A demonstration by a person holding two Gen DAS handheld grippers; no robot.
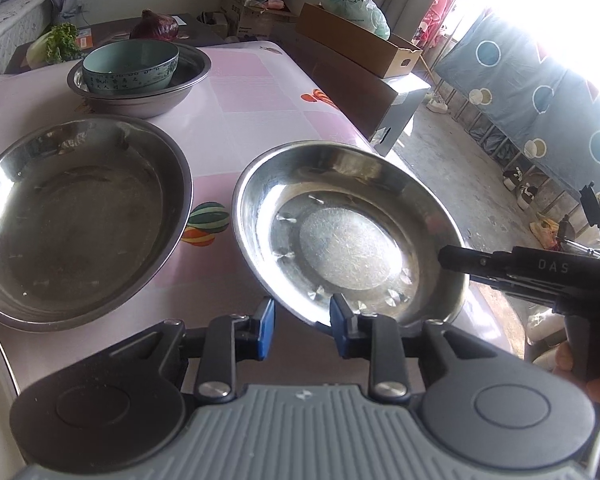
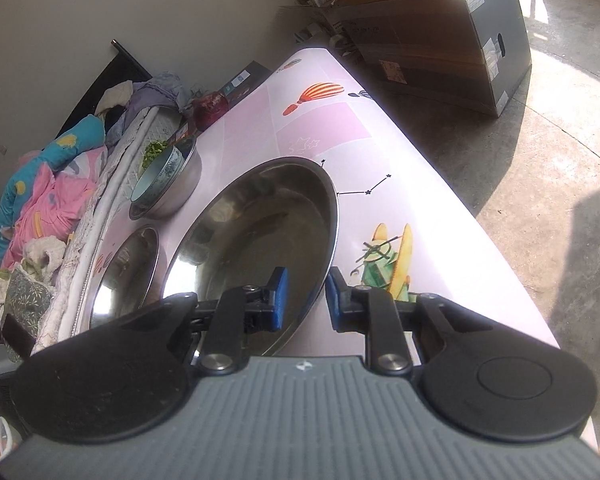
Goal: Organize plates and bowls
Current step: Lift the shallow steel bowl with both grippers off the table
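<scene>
left wrist view: the steel plate (image 1: 350, 236) lies tilted at lower centre, its near rim between the left gripper (image 1: 302, 322) pads, which stand narrowed but apart; a grip cannot be confirmed. right wrist view: the right gripper (image 2: 306, 298) straddles the plate's (image 2: 260, 236) rim at centre, gap visible.

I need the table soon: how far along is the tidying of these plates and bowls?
Done: the ceramic bowl sits in the steel basin. In hand: the left gripper and right gripper each straddle the rim of the steel plate by the table edge, pads not yet pressing. Left: that plate and the other steel plate lie apart, unstacked.
</scene>
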